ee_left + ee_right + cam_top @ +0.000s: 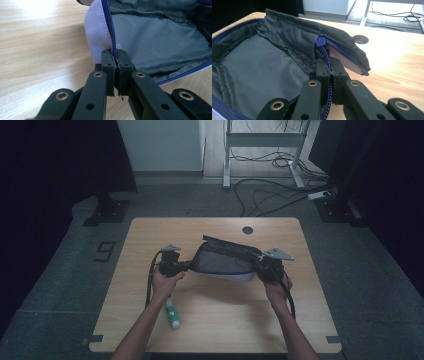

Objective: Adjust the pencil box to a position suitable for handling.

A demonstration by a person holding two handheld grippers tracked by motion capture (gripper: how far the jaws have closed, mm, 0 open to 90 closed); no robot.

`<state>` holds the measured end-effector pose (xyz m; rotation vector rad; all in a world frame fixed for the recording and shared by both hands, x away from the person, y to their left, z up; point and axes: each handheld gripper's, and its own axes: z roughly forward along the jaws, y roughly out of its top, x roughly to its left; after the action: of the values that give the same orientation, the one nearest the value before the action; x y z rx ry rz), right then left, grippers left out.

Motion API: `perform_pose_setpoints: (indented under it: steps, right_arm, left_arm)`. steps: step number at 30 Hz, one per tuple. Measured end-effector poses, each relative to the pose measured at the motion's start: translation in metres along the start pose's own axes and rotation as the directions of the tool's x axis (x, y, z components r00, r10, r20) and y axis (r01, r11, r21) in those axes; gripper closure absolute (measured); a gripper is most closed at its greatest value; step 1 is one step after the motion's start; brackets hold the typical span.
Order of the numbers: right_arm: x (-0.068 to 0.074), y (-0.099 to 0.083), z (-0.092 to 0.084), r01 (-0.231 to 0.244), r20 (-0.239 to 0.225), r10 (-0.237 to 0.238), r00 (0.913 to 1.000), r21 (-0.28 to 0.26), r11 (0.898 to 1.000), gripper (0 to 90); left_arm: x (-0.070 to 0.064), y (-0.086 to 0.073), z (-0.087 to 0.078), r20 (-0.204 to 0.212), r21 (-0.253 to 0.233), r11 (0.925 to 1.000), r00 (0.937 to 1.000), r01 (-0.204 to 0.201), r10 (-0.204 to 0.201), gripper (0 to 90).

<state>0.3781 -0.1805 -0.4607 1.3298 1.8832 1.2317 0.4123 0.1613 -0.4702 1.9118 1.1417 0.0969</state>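
open pouch (222, 262), stretched between both claws

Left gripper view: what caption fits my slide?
Shut left gripper pinching the blue zipper edge of an open grey fabric pouch.

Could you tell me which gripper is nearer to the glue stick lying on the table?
Left. The left gripper sits just above the glue stick; the right gripper is across the pouch.

Here's the pouch (160, 37), soft woven cloth, pale lilac outside with a matt grey lining and a ribbed blue zip (113, 32), its black flap (317, 25) coarse and nubbly, pinched by matt black plastic fingers (109, 60) with brass-coloured rivets, over a smooth, pale wood-grain table (37, 62) with a soft sheen.
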Motion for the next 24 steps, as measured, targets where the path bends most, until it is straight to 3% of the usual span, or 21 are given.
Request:
perform_pose_setpoints:
  steps: [7, 14, 24]
  right_arm:
    - [0.003, -0.008, -0.003, -0.013, -0.024, 0.013, 0.9996, -0.002, 1.000, 85.7]
    - [0.009, -0.023, -0.006, 0.006, -0.033, -0.006, 0.9994, 0.008, 1.000, 85.7]
    - [0.008, -0.045, 0.007, -0.009, -0.052, 0.013, 0.9986, 0.085, 0.996, 85.5]
  left_arm:
    - [0.000, -0.013, -0.005, 0.018, 0.000, 1.0000, 0.9998, 0.003, -0.003, 86.4]
    - [-0.001, -0.036, -0.005, 0.031, 0.027, 0.9996, 0.9995, 0.002, -0.003, 86.2]
    - [0.003, -0.058, 0.004, 0.044, 0.093, 0.9956, 0.9989, 0.011, -0.015, 84.8]
